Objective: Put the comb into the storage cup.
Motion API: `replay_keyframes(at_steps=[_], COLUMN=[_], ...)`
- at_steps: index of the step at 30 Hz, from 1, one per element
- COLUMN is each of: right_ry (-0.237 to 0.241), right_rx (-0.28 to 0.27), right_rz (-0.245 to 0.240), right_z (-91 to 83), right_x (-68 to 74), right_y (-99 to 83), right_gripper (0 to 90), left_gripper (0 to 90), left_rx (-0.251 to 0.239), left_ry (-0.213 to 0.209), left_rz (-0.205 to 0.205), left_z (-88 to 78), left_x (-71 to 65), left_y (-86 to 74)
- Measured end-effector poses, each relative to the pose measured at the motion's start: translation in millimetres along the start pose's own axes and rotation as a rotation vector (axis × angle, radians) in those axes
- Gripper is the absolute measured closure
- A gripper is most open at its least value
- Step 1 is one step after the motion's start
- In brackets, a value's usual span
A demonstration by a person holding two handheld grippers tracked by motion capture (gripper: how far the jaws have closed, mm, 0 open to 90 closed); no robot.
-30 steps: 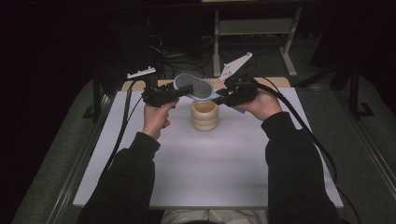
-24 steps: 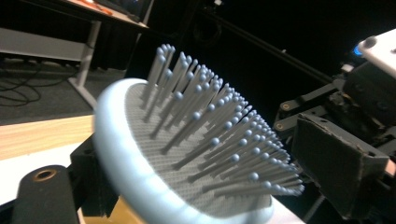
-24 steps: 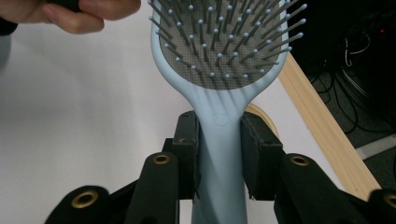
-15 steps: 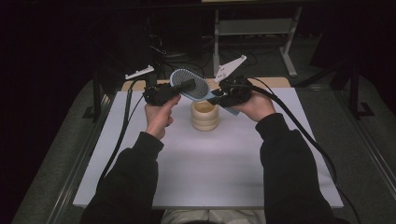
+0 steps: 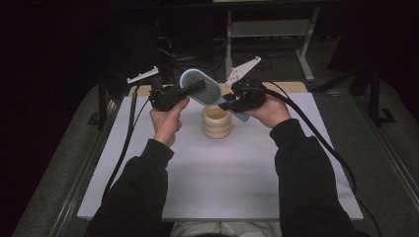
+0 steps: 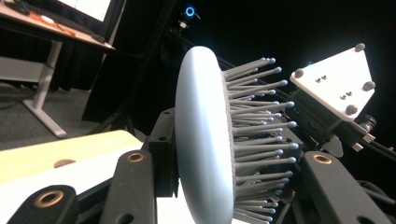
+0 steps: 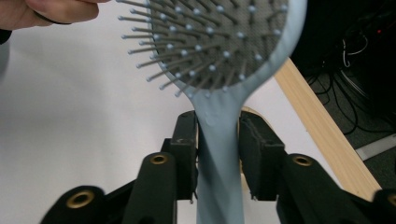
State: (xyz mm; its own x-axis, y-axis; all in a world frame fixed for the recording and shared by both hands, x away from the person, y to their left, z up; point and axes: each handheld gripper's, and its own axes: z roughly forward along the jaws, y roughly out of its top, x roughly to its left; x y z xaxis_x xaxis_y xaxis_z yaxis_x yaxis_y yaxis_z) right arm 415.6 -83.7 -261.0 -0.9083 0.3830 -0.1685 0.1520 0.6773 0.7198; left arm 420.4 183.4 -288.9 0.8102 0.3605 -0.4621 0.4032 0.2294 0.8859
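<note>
Now the left gripper (image 5: 190, 89), jaws just closed on the hairbrush (image 5: 200, 92) head at twelve o'clock above the wooden cup (image 5: 216, 121), takes over while the right gripper (image 5: 228, 104) clamps its handle, likely for a handover.

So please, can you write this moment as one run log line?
left gripper: just closed on head of pale blue plastic hairbrush | right gripper: clamps handle | brush above round wooden cup
</note>
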Motion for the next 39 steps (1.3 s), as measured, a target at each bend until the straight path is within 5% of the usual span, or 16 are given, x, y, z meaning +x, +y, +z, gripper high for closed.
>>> replay_keyframes(at_steps=[12, 18, 23, 39], right_ry=[0.040, 0.065, 0.016, -0.028], right_rx=[0.004, 0.006, -0.010, -0.088], right_rz=[0.079, 0.152, 0.151, 0.218], right_z=[-6.7, -5.3, -6.8, -29.5], right_x=[-6.5, -11.1, -6.5, -4.8], right_y=[-2.7, -7.7, -13.3, -53.1], right_gripper=[46.6, 19.5, 1.2, 0.0], left_gripper=[56.3, 56.2, 56.1, 56.0], left_rx=[-0.004, -0.012, -0.011, -0.017], left_ry=[0.046, 0.060, 0.084, 0.102], left_rz=[0.024, 0.057, 0.081, 0.113], left_z=[-10.9, -16.9, -20.3, -29.2], left_x=[4.1, 4.9, 8.1, 9.1], left_y=[14.5, 25.4, 33.1, 49.1])
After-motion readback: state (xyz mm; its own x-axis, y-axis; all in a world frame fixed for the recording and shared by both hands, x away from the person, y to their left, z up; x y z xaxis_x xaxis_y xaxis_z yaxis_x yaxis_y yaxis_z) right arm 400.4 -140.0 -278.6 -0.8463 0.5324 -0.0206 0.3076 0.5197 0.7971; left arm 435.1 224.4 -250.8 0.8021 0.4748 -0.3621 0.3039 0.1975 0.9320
